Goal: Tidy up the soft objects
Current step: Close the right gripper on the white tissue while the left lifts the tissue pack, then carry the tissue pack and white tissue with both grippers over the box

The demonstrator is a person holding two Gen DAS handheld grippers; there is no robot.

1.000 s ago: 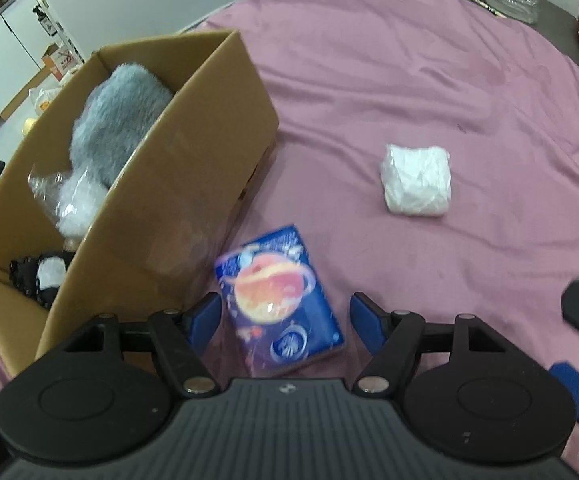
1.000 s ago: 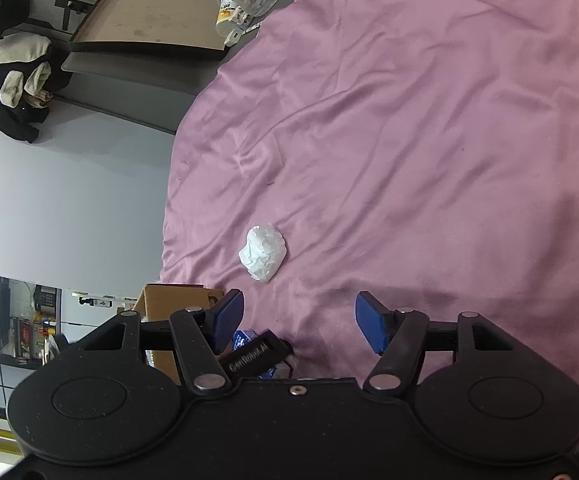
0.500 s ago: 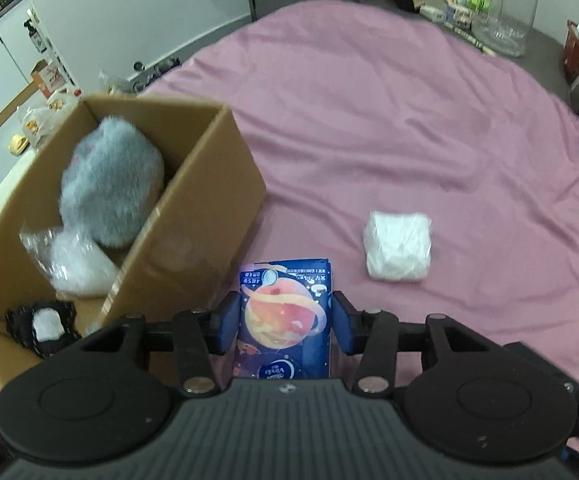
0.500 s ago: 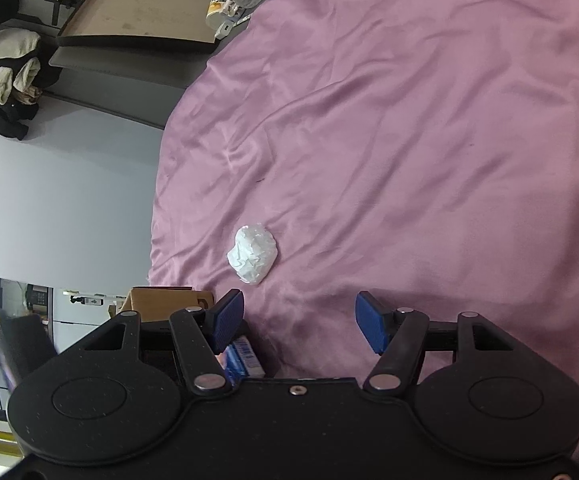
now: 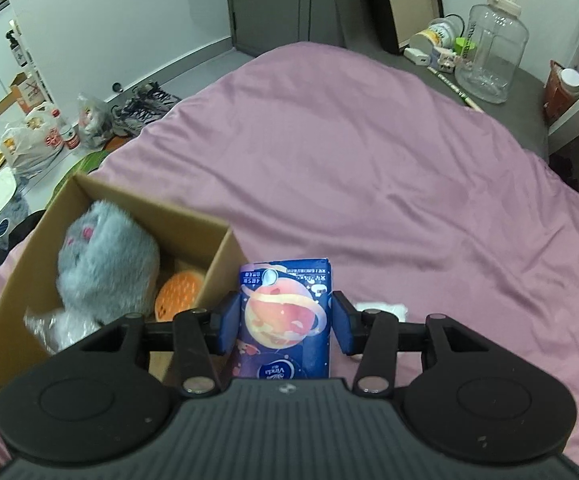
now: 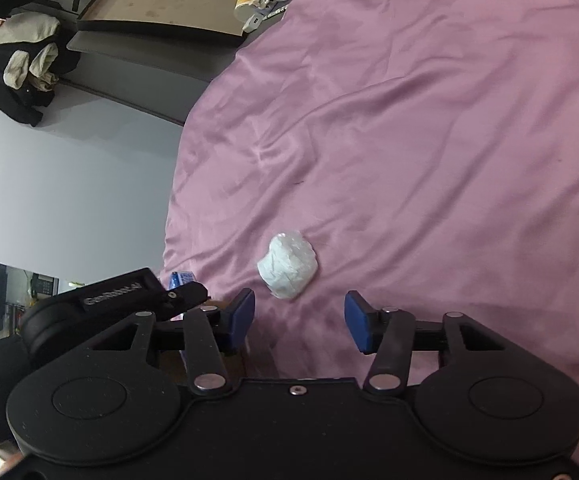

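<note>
My left gripper is shut on a blue tissue pack with a planet print and holds it lifted beside the right wall of a cardboard box. The box holds a grey plush toy, an orange ball and a clear bag. A white wrapped bundle lies on the pink sheet just ahead of my open, empty right gripper. Its edge shows in the left wrist view behind the right finger. The left gripper also shows in the right wrist view.
The pink sheet covers the bed. A large clear jug and small items stand on the grey ledge at the far end. Bags and shoes lie on the floor to the left. A brown tray leans by the bed.
My left gripper closed on the blue tissue pack and lifted it off the sheet, tilting up beside the box. My right gripper drew nearer to the white bundle and stayed open.
</note>
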